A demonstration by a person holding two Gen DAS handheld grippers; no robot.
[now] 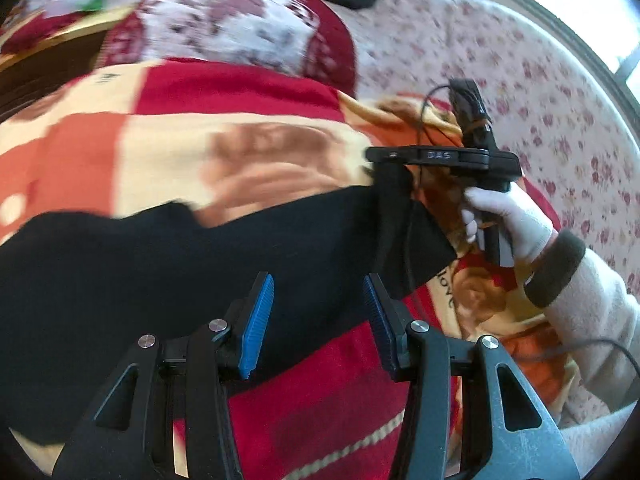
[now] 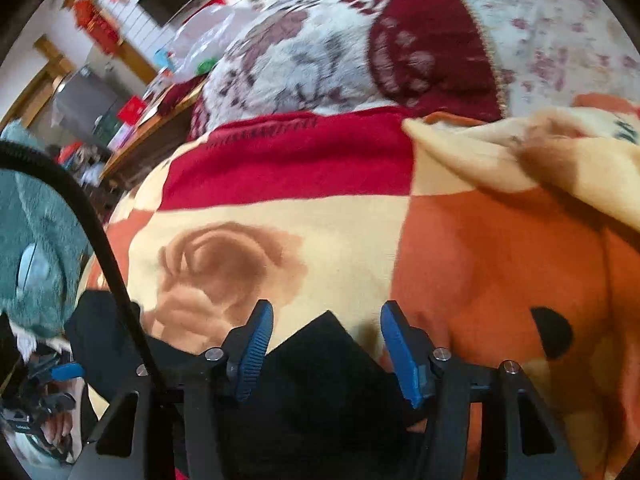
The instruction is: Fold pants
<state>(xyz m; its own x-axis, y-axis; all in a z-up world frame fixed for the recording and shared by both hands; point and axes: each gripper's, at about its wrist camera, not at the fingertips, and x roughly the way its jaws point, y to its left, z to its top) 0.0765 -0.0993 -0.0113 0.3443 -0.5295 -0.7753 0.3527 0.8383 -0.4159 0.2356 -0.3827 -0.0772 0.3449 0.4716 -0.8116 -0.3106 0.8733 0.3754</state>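
Note:
Black pants (image 1: 160, 272) lie across a red, orange and cream blanket (image 1: 240, 128) on a bed. My left gripper (image 1: 319, 322) is open, its blue pads just above the pants' near edge. My right gripper (image 1: 404, 160) shows in the left wrist view, held in a white-gloved hand (image 1: 508, 216) at the pants' right end, where the cloth hangs up toward it. In the right wrist view the right gripper (image 2: 326, 350) stands open, with a corner of the pants (image 2: 328, 364) lying between its blue pads and no grip on it.
A maroon and white folded blanket (image 1: 224, 24) lies behind the pants. A floral sheet (image 1: 500, 60) covers the bed to the right. A teal fuzzy sleeve (image 2: 32, 240) and a black cable (image 2: 100, 232) are at the left of the right wrist view.

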